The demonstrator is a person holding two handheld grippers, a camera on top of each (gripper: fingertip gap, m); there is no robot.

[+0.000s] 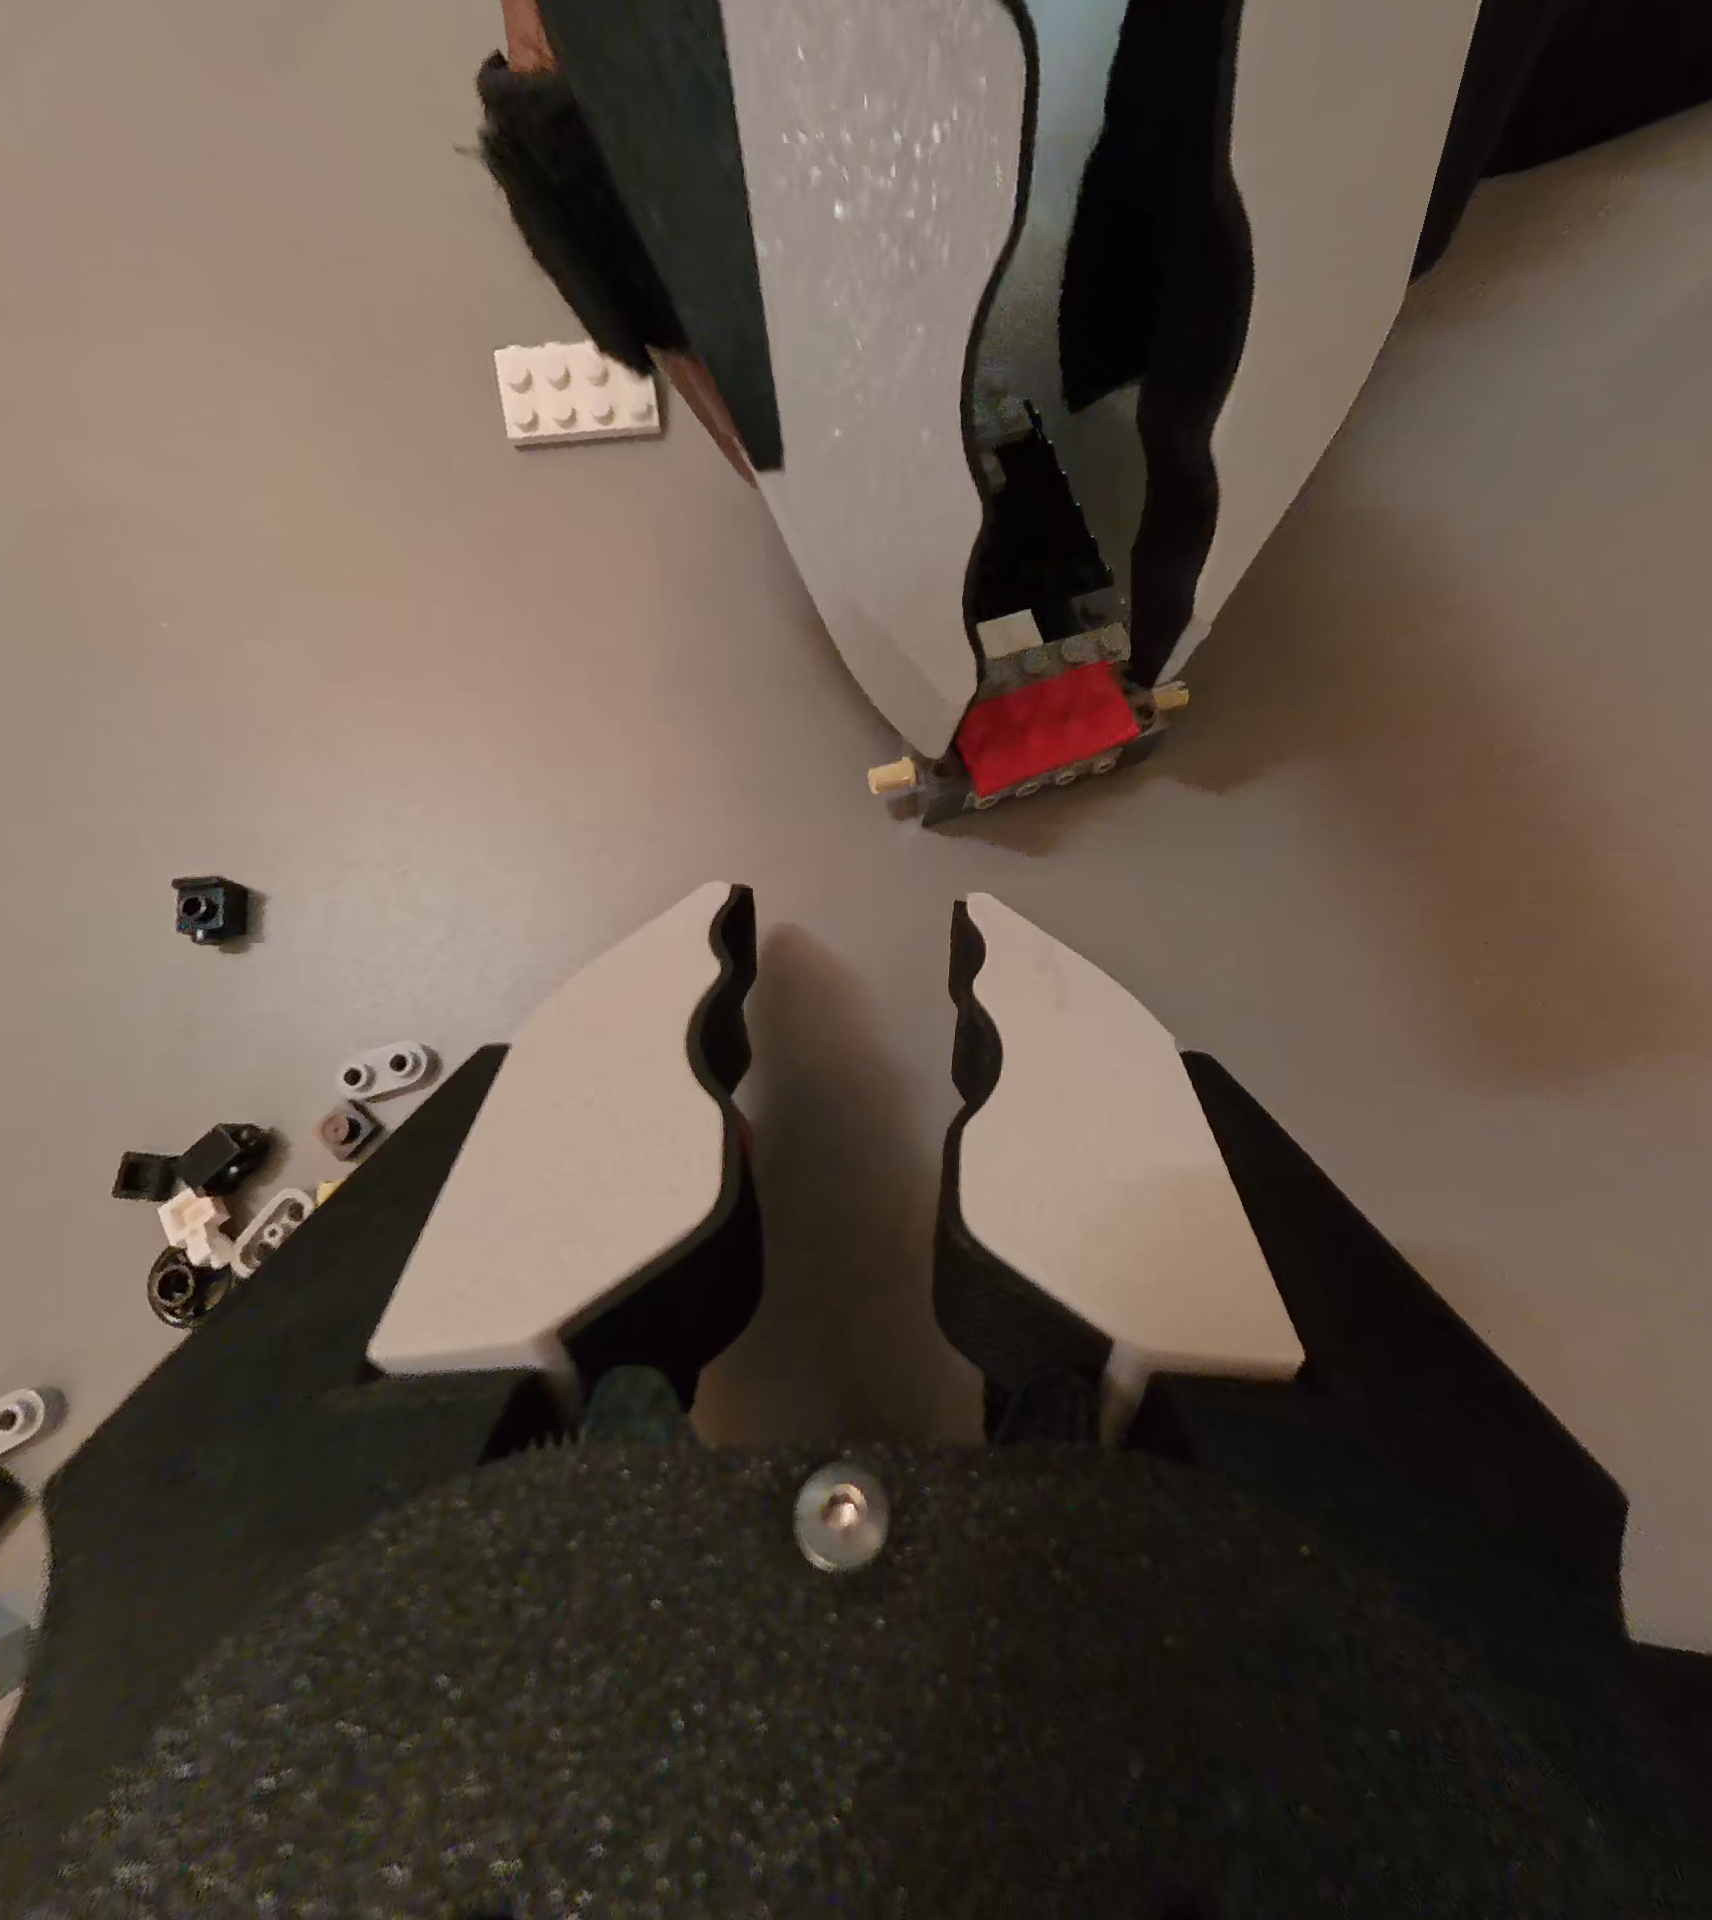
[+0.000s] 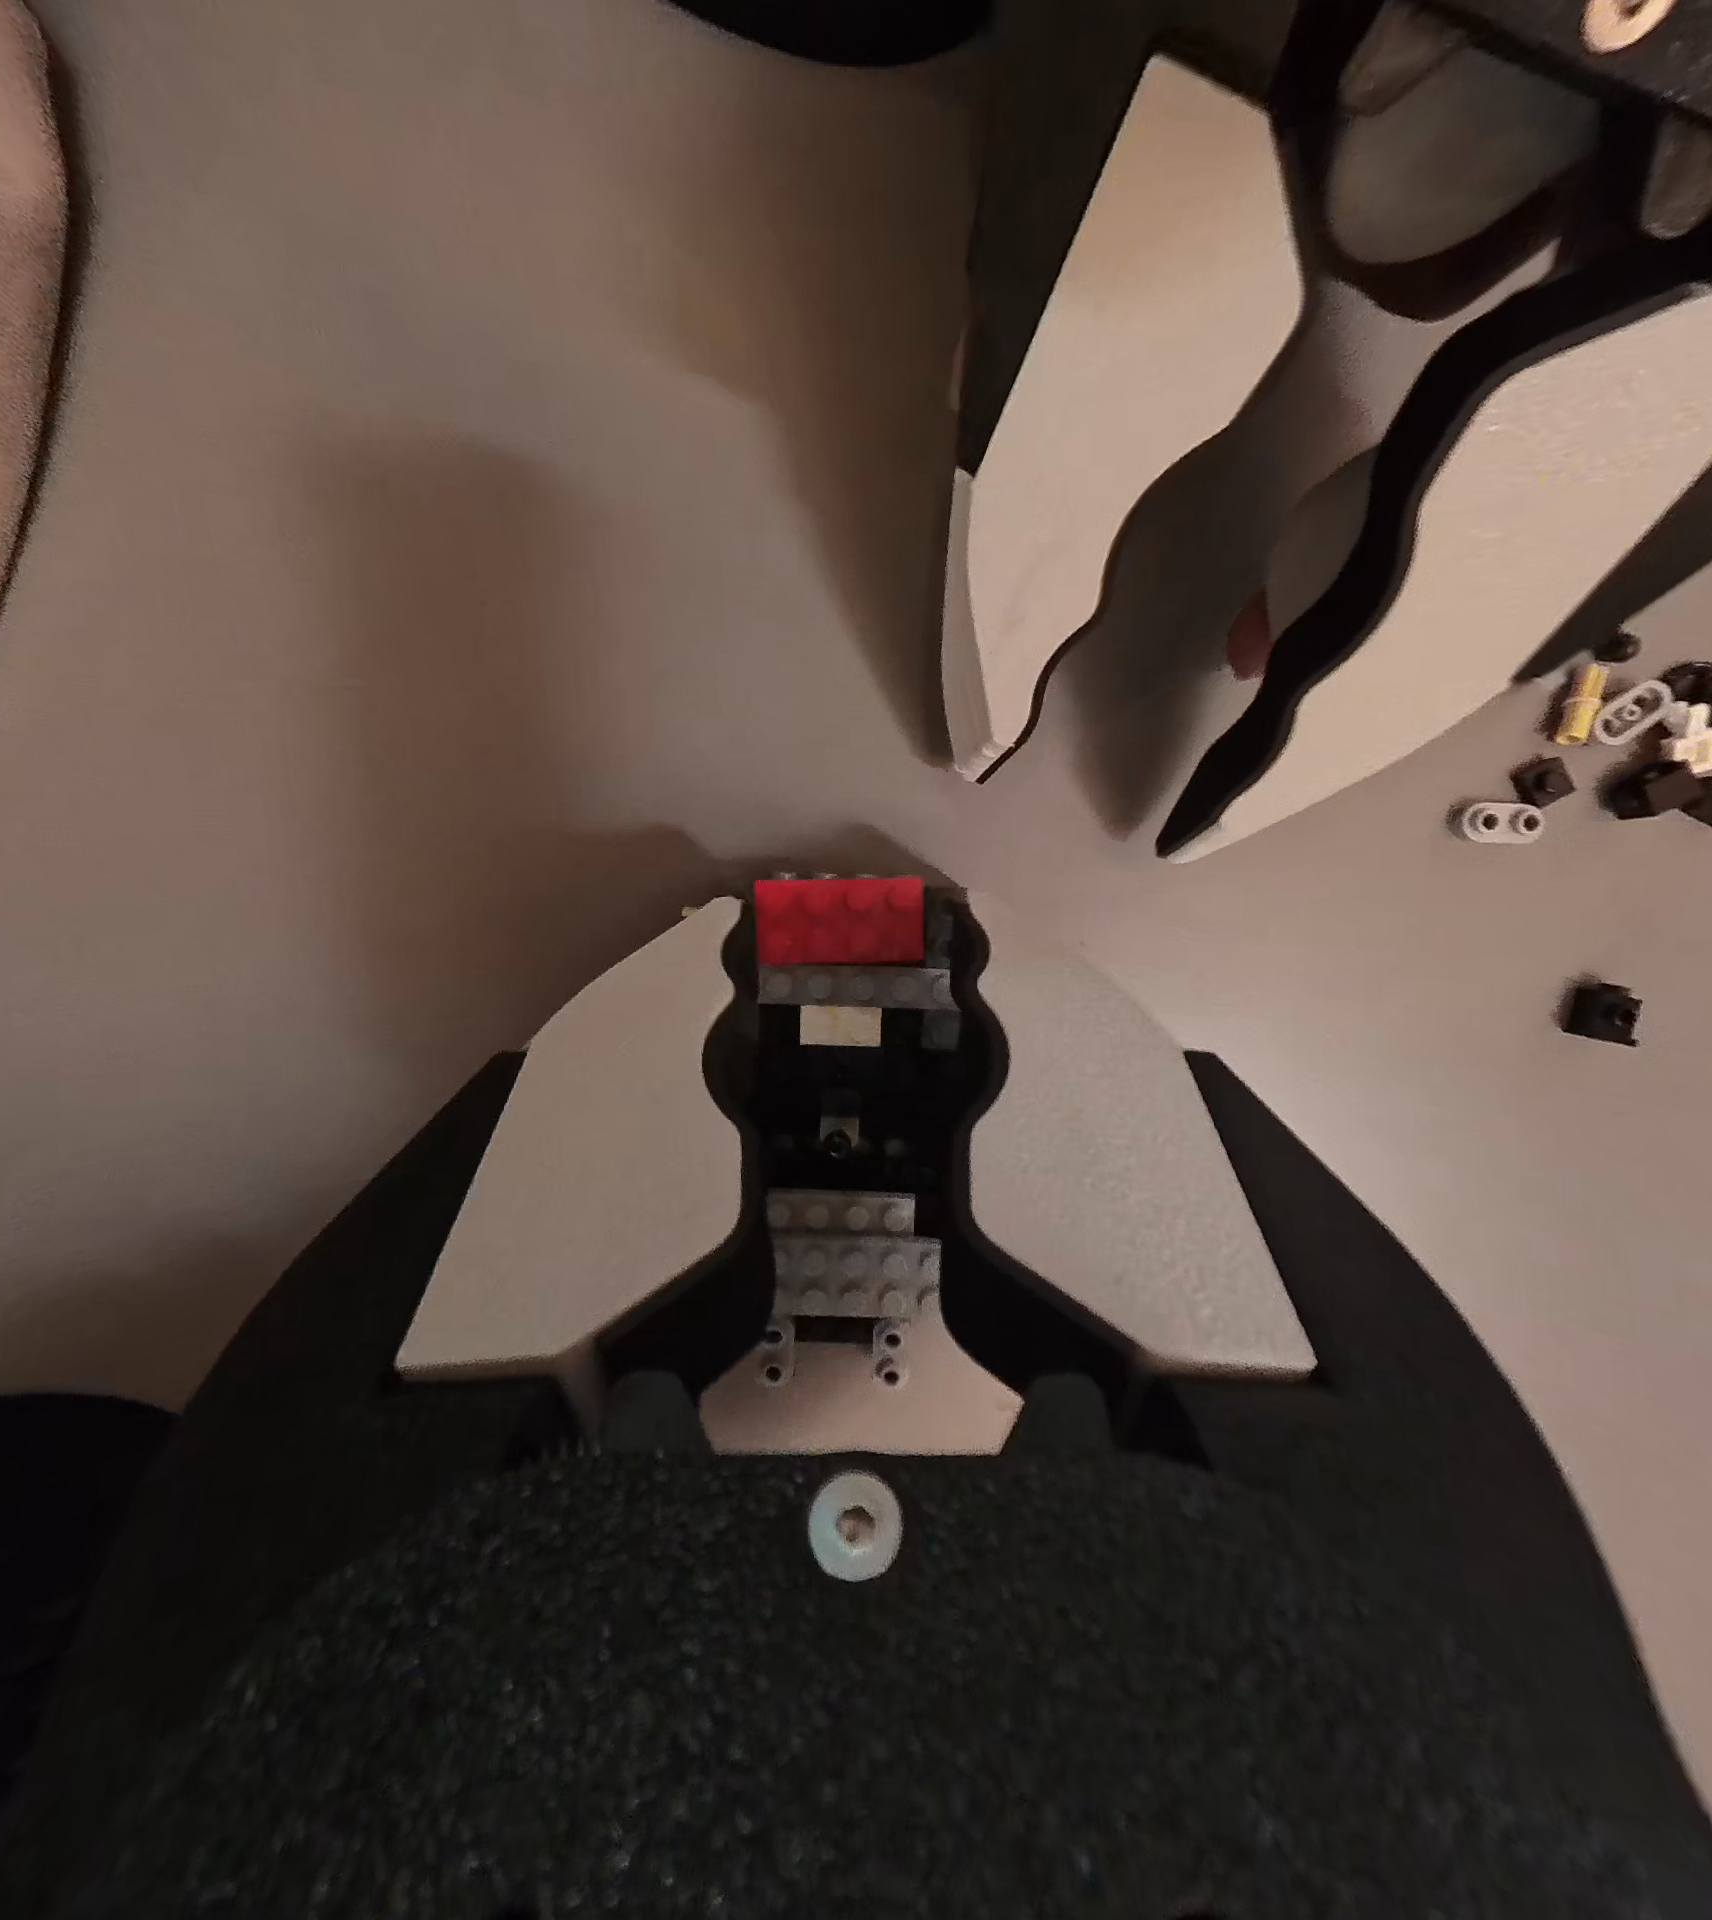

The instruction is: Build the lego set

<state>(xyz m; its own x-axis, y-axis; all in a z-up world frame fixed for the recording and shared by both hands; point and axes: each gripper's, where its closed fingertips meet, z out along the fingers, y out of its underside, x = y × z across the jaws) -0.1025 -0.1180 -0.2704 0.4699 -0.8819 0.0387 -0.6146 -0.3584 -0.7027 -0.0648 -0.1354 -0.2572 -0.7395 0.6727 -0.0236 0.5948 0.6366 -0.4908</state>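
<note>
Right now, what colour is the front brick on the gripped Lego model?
Red brick; clearest in the right wrist view.

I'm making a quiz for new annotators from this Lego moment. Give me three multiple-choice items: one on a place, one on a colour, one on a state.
1. Where does the white plate lie?
A. on the table, apart from the build
B. on top of the build
C. between the left gripper's fingers

2. What colour is the brick at the front end of the build?
A. blue
B. red
C. yellow

3. How is the left gripper?
A. shut on a wheel
B. shut on the build
C. open, holding nothing

Answers: 1 A, it lies alone on the grey table; 2 B, red studs show; 3 C, bare gap between its fingers, while the right gripper clamps the build.
</note>
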